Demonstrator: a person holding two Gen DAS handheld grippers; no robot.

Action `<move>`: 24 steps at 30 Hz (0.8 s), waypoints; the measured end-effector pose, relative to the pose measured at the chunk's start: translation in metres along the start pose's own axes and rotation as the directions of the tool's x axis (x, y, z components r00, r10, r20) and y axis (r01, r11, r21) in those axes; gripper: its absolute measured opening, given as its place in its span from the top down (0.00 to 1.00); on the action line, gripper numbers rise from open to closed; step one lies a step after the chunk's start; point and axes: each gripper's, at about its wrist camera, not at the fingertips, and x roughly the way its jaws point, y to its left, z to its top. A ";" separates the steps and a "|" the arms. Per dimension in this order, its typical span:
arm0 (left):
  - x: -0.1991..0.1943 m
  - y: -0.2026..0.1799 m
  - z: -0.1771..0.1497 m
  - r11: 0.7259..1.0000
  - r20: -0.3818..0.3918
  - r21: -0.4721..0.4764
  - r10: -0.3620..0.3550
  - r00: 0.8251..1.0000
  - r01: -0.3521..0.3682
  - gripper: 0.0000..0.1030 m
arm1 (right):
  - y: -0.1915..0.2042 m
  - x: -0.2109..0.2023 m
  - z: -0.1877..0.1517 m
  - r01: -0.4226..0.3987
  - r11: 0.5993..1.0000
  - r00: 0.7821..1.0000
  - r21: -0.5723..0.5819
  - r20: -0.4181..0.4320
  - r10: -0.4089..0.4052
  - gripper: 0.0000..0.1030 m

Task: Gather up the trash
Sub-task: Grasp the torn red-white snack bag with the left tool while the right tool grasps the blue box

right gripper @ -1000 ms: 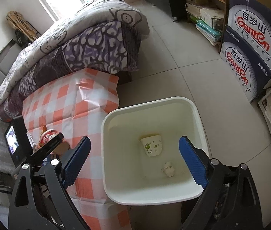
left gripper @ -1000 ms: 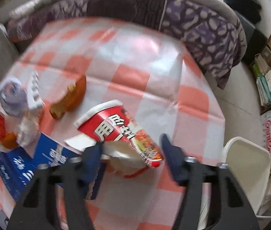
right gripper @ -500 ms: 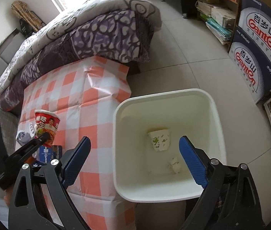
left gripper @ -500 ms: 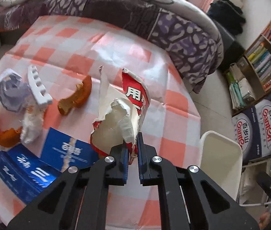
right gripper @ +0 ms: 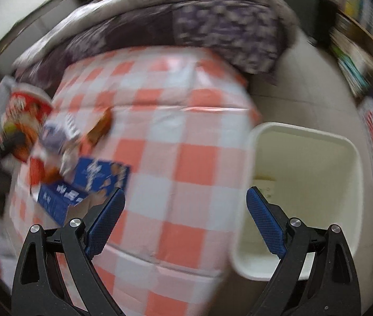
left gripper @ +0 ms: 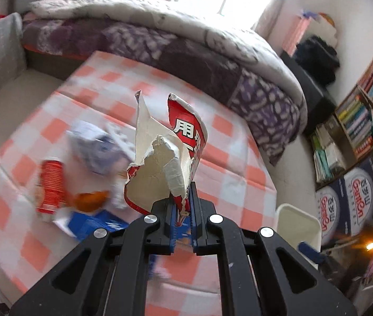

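My left gripper is shut on a torn red-and-white noodle cup and holds it up above the checked table. The cup also shows at the left of the right wrist view. My right gripper is open and empty, above the table's edge, with the white trash bin to its right. The bin also shows in the left wrist view. On the table lie a blue box, a red can, crumpled paper and an orange peel.
A bed with a purple quilt stands behind the table. Bookshelves and blue cartons stand at the right on the tiled floor.
My left gripper closed on the noodle cup and lifted it off the table. My right gripper swung left from over the bin toward the table, staying open.
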 end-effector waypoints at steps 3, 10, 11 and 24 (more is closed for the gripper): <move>-0.022 0.025 0.005 0.999 0.038 -0.041 0.018 0.999 -0.016 0.92 | 0.039 0.011 -0.005 -0.027 0.992 1.000 -0.121 0.001 0.027 0.13; -0.062 0.074 0.015 0.987 0.125 -0.155 0.056 0.991 -0.036 0.92 | 0.127 0.041 -0.022 -0.124 0.929 0.992 -0.348 -0.030 0.121 0.13; -0.066 0.078 0.015 0.986 0.132 -0.164 0.062 0.989 -0.040 0.92 | 0.140 0.045 -0.026 -0.137 0.914 0.990 -0.381 -0.036 0.133 0.13; -0.074 0.099 0.009 0.982 0.125 -0.177 0.083 0.989 -0.060 0.92 | 0.209 0.077 -0.047 -0.191 0.837 0.982 -0.514 -0.091 0.167 0.50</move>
